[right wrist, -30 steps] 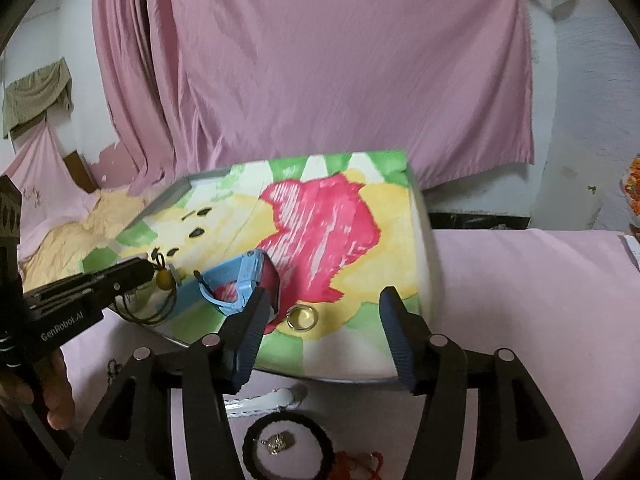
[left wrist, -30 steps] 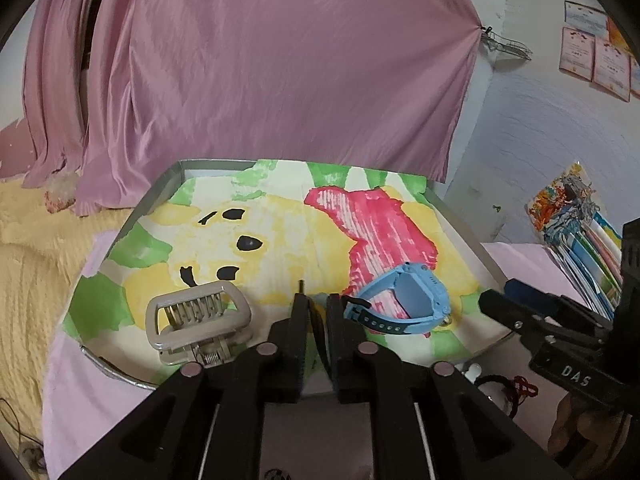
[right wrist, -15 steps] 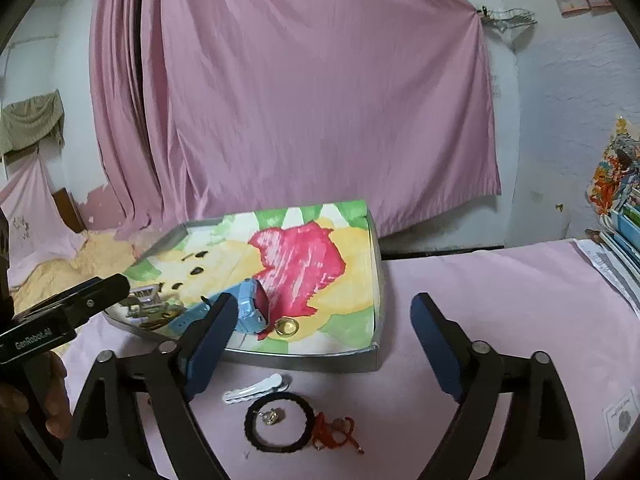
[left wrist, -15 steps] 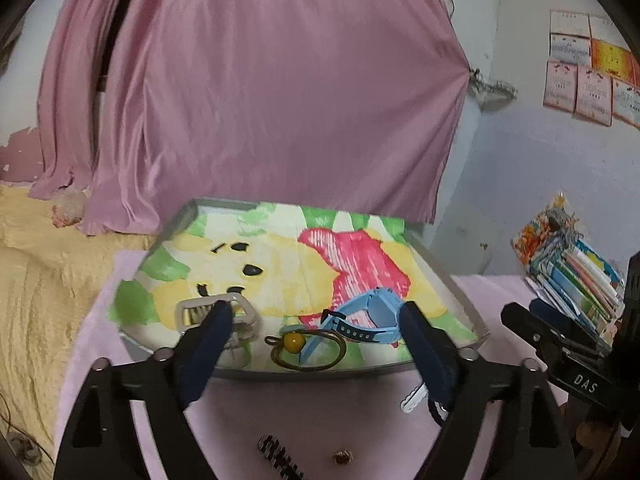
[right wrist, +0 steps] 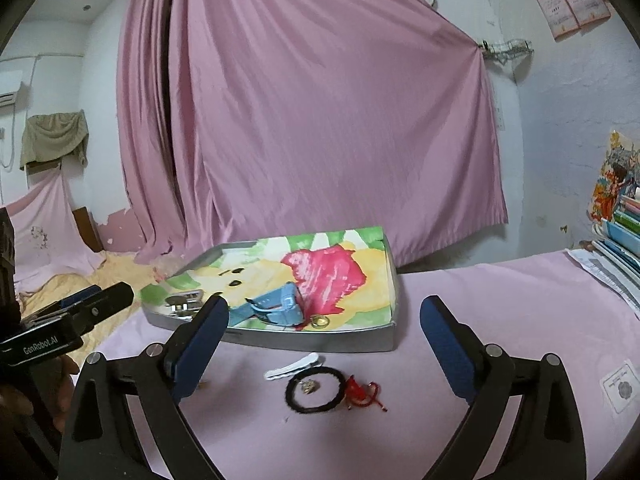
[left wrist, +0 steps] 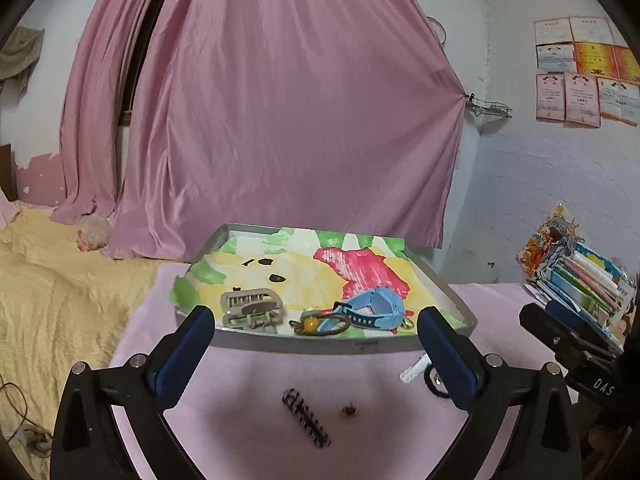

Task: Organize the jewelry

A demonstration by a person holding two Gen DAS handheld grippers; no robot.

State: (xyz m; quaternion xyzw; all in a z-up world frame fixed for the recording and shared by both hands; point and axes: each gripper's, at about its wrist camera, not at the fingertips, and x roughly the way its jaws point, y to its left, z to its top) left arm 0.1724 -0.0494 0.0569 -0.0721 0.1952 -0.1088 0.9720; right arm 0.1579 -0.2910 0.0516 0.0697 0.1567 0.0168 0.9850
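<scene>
1. A pink curtain (left wrist: 288,120) hangs behind a table under a pink cloth (right wrist: 480,320).
2. A grey tray (left wrist: 320,346), lined with a painted picture, sits on the cloth.
3. The left tongs (left wrist: 316,354) and right tongs (right wrist: 324,342) hover before the tray, both spread wide and holding nothing.
4. In the tray lie a beige hair claw (left wrist: 250,306), a blue watch (left wrist: 372,308), a brown hair tie with a yellow bead (left wrist: 316,325) and a gold ring (right wrist: 321,321).
5. On the cloth, near the tray's front wall, lie a white clip (right wrist: 292,365), a black band (right wrist: 316,390), a red cord (right wrist: 362,392), a dark comb clip (left wrist: 306,416) and a small stud (left wrist: 349,410).
</scene>
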